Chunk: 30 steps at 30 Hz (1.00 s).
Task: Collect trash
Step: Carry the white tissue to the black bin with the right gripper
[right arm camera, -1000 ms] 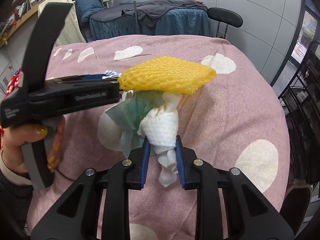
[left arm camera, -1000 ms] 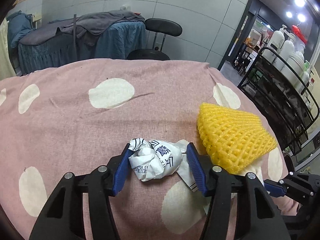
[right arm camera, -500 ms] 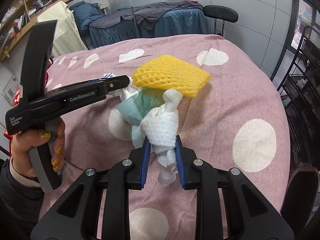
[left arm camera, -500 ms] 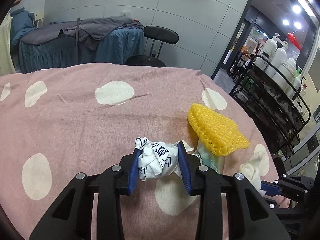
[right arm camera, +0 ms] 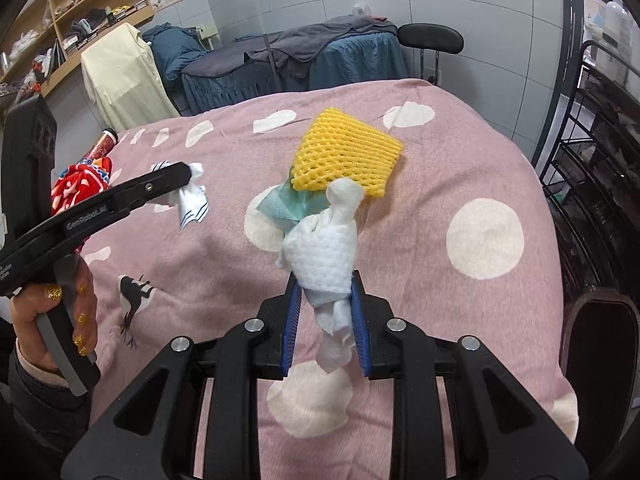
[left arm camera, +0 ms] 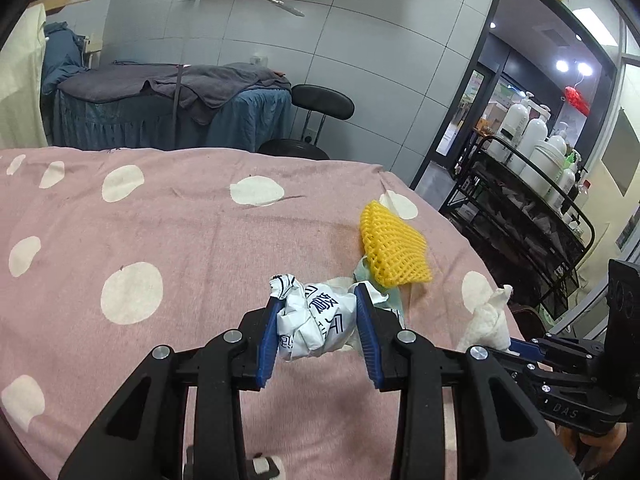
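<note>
Gripping a wrapper [left arm camera: 316, 322], the left tool [left arm camera: 318, 330] hangs above the bed [left arm camera: 160, 220]; the right tool [right arm camera: 325, 316] clamps a tissue [right arm camera: 324, 256]. Yellow netting [right arm camera: 346, 152] lies ahead, nearer the right.

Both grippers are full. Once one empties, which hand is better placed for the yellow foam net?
Right, probably. The yellow foam net lies straight ahead of the right gripper, just beyond its white tissue wad. From the left gripper, holding crumpled printed paper, it sits off to the right.

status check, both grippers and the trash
Left gripper shut on crumpled printed white wrapper. Right gripper shut on white paper towel wad. Yellow foam net and green tissue remain on bedspread.
</note>
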{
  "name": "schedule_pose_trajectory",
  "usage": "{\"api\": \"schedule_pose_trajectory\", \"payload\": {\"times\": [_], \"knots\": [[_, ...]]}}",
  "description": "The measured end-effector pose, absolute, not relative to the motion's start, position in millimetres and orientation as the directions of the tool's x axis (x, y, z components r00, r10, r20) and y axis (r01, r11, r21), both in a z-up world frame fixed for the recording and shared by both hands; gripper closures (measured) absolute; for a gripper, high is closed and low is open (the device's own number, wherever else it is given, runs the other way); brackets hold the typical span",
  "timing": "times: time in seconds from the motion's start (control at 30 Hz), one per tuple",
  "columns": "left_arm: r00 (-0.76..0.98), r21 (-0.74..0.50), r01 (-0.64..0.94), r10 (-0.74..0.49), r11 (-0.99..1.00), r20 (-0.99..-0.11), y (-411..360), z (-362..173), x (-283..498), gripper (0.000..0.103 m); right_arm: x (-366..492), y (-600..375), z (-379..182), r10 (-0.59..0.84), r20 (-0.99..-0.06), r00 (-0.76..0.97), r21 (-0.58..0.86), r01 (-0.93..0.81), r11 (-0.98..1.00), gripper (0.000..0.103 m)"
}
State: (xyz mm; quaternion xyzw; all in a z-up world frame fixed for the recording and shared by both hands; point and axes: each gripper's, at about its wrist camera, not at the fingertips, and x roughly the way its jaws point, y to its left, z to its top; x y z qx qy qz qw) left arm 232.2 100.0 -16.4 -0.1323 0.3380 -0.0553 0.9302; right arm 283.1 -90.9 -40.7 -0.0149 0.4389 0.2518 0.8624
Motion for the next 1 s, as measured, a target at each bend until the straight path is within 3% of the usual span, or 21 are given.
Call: {"api": "schedule_pose_trajectory", "payload": {"times": [0.7, 1.0], "knots": [[0.787, -0.324, 0.128, -0.295, 0.937, -0.542, 48.0, -2.5, 131.8, 0.068, 184.0, -144.3, -12.7, 0.483, -0.65, 0.587, 0.249, -0.436, 0.865, 0.078], [0.748, -0.318, 0.241, -0.384, 0.917, -0.542, -5.2, -3.2, 124.5, 0.068, 157.0, -197.7, -13.7, 0.42, -0.624, 0.659, 0.258, -0.334, 0.907, 0.078]]}}
